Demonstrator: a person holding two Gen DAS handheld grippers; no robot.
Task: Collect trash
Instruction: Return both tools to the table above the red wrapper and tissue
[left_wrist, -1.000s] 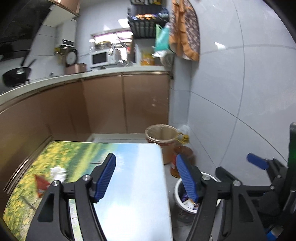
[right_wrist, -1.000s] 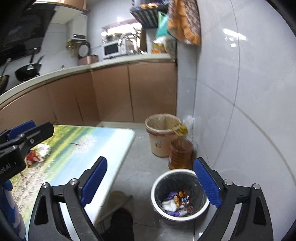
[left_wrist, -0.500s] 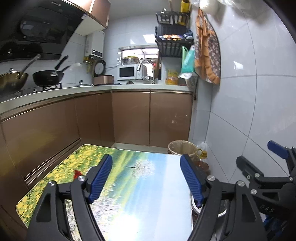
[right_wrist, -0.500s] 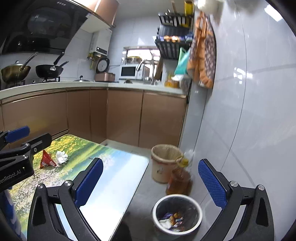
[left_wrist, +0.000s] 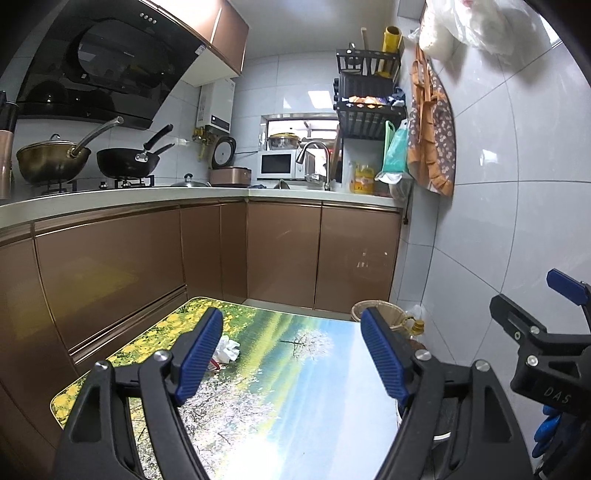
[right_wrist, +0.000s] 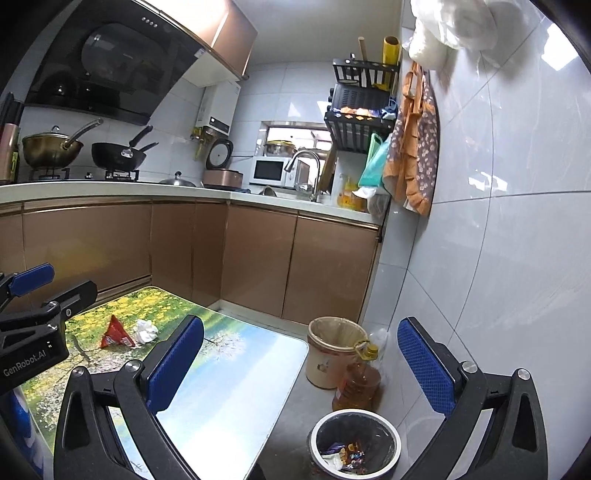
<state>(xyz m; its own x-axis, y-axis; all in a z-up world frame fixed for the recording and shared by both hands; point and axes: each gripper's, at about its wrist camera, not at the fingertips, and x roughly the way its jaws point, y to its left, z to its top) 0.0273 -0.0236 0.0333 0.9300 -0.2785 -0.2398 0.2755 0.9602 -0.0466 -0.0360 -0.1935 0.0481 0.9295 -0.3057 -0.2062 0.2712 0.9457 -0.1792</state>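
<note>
Low table with printed meadow-and-sky top (right_wrist: 236, 373) as landmark. Crumpled white tissue (right_wrist: 146, 331) and red triangular snack wrapper (right_wrist: 115, 333) lie on table's far-left part, just beside each other. Left gripper (left_wrist: 291, 356) above table, fingers wide apart, empty. Right gripper (right_wrist: 301, 367) above table's right edge, fingers wide apart, empty. Right of table on grey floor: white-rimmed black-lined trash bin (right_wrist: 355, 447) holding wrappers, amber oil bottle (right_wrist: 356, 382), tan lined bucket (right_wrist: 334, 352). Brown cabinets (right_wrist: 258, 258) beyond table's far edge.
</note>
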